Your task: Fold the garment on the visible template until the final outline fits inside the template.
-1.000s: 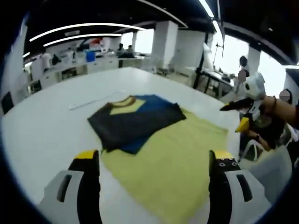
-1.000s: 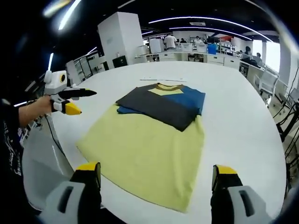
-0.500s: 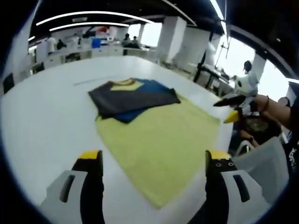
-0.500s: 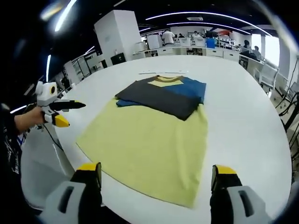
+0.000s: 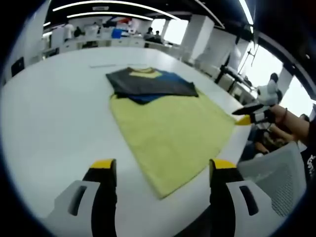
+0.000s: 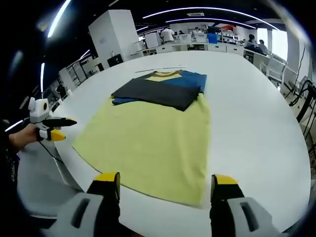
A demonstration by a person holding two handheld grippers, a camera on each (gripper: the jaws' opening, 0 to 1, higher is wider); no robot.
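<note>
A T-shirt lies flat on the white table (image 5: 54, 113) (image 6: 256, 113). Its yellow body (image 5: 168, 128) (image 6: 148, 133) spreads toward me. At the far collar end, dark grey and blue parts (image 5: 148, 84) (image 6: 158, 89) are folded across it. My left gripper (image 5: 163, 173) is open above the table's near edge, short of the yellow hem, holding nothing. My right gripper (image 6: 165, 182) is open too, just before the hem. Each gripper also appears in the other's view, held by a hand off the table's side: the right gripper (image 5: 252, 111) and the left gripper (image 6: 49, 128).
A thin pale strip (image 5: 103, 65) (image 6: 163, 69) lies on the table beyond the collar. A grey chair (image 5: 276, 173) (image 6: 39, 173) stands at the table's near edge. Desks, pillars and people fill the background.
Both grippers have shifted along the table's near edge and now look down the shirt from farther back. The shirt itself lies as before, and both pairs of jaws stay open.
</note>
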